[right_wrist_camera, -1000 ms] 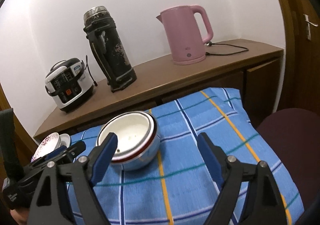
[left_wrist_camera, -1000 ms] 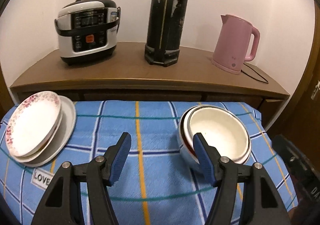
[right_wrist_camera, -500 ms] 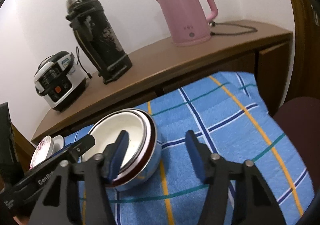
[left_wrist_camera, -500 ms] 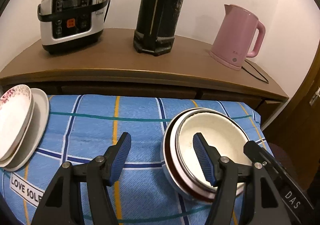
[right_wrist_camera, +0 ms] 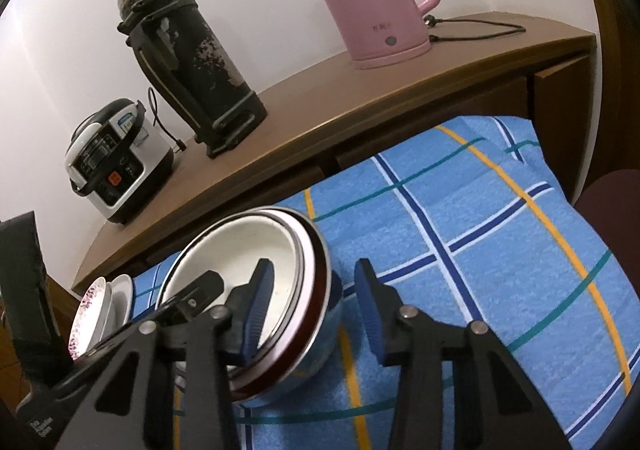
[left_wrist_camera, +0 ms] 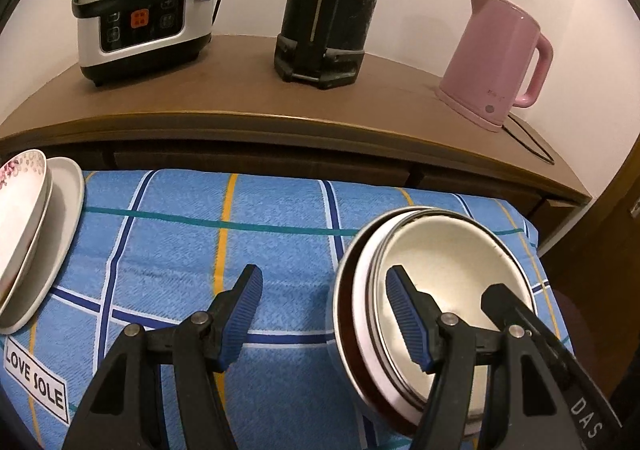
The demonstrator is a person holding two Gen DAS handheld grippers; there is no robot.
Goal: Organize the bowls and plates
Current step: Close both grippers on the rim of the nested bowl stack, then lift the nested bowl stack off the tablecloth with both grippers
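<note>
Now both grippers have come in on the nested stack of enamel bowls, which sat farther off a sec ago & fills the lower view now. Right gripper was spread wide w/ nothing between; its jaws are closing, straddling the near wall of the stack, one pad inside the top bowl, the other outside, not pressing yet. Left gripper stays open wide, unchanged: one pad over the bowl's cream inside, the other over the blue plaid cloth. Likely a two-sided lift of the bowls is coming.

Bowls: glossy, cream inside, dark red-brown band, thin metal rims, smooth & probably slippery. They rest on the soft woven cloth, right side. Glazed white plates w/ pink floral rim lean stacked at the cloth's left edge, well apart from the bowls.
</note>
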